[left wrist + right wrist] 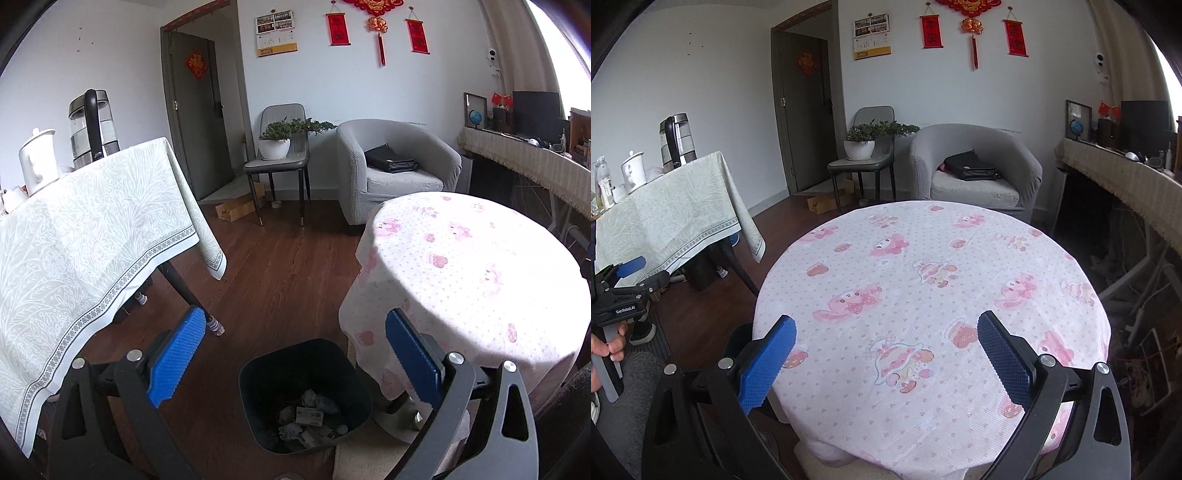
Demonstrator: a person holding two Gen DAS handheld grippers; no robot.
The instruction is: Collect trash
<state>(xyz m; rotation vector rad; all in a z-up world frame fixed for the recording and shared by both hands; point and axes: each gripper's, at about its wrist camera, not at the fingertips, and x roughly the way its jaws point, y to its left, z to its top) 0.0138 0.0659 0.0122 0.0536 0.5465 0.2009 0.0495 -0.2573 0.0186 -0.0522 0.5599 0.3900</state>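
A black trash bin [258, 376] stands on the wood floor between the two tables, with several crumpled papers and wrappers [308, 417] at its bottom. My left gripper [295, 325] is open and empty, held above the bin. My right gripper [886, 328] is open and empty above the round table [923, 266] with the pink cartoon cloth. No trash shows on that tabletop. The left gripper also shows at the left edge of the right wrist view [628, 277], held by a hand.
A table with a green patterned cloth [85, 236] stands left, carrying a kettle [92, 125] and a white cup [37, 158]. Behind are a grey chair with a potted plant [277, 140], a grey armchair with a black bag [391, 158], and a cluttered side counter [535, 155].
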